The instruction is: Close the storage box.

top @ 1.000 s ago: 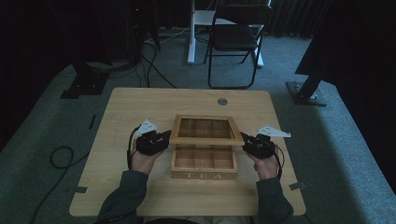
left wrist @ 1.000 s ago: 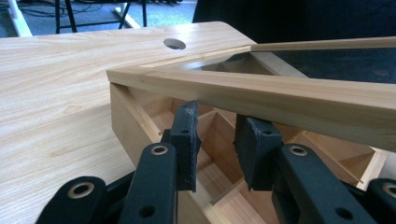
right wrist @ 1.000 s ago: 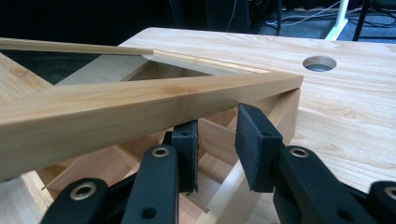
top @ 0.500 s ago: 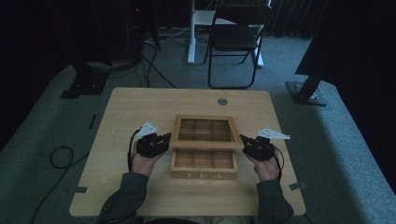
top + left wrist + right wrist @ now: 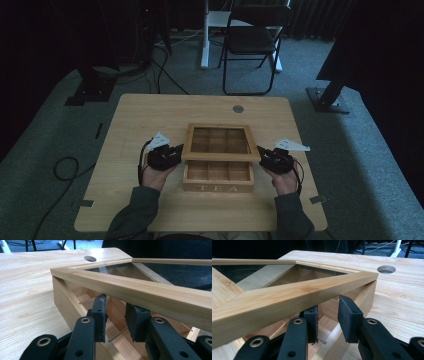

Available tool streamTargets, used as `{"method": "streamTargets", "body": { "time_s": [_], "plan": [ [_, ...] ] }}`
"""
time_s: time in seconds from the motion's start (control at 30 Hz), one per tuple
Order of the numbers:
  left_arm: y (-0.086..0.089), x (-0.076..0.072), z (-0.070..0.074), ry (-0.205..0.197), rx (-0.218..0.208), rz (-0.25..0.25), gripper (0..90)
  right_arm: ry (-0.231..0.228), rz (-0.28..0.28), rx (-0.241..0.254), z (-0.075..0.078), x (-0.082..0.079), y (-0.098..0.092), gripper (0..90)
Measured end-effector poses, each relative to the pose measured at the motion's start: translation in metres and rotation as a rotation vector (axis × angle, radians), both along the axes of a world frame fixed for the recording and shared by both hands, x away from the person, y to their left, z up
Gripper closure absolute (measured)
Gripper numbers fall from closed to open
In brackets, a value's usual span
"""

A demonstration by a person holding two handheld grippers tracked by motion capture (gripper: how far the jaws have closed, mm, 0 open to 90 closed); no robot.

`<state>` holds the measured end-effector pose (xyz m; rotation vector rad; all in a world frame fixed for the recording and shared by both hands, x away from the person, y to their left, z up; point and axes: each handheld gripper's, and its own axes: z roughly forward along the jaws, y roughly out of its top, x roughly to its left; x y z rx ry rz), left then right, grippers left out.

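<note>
From above, the 2 grippers flank the tea box. The left gripper and right gripper, jaws narrowly apart and unclamped, prop up its glass lid.

the left claw is a black, blocky tool with a pale grey three-cornered plate on top and a thin black cable looping from its body. the right claw has the same build: black body, grey pointed plate, black cable trailing by the wrist. in the left gripper view, each jaw is a flat black bar with a round brass-coloured rivet ringed in metal, and a smaller plain hole lower down. the pads are matte black blocks, slightly scuffed. the person's sleeves are dark grey-green and reach the wrists.
</note>
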<state>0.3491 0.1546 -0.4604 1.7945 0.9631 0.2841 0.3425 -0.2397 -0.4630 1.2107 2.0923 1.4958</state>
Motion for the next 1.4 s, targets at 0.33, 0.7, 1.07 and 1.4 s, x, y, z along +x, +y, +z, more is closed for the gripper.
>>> {"method": "streamTargets", "body": {
  "time_s": [0.33, 0.7, 1.07, 1.4],
  "plan": [
    [0.001, -0.002, -0.004, 0.006, -0.011, 0.002, 69.7, -0.001, 0.001, -0.012, -0.002, -0.002, 0.002, 69.5],
    [0.004, -0.003, -0.007, 0.007, 0.002, 0.006, 69.2, -0.004, -0.007, -0.016, -0.006, -0.005, -0.001, 69.8],
    [0.006, -0.005, -0.011, 0.016, -0.005, 0.010, 68.7, 0.000, -0.006, -0.022, -0.009, -0.007, -0.002, 70.3],
    [0.005, -0.007, -0.014, 0.015, 0.006, 0.014, 68.7, 0.007, -0.004, -0.026, -0.012, -0.009, -0.002, 70.3]
  ]
}}
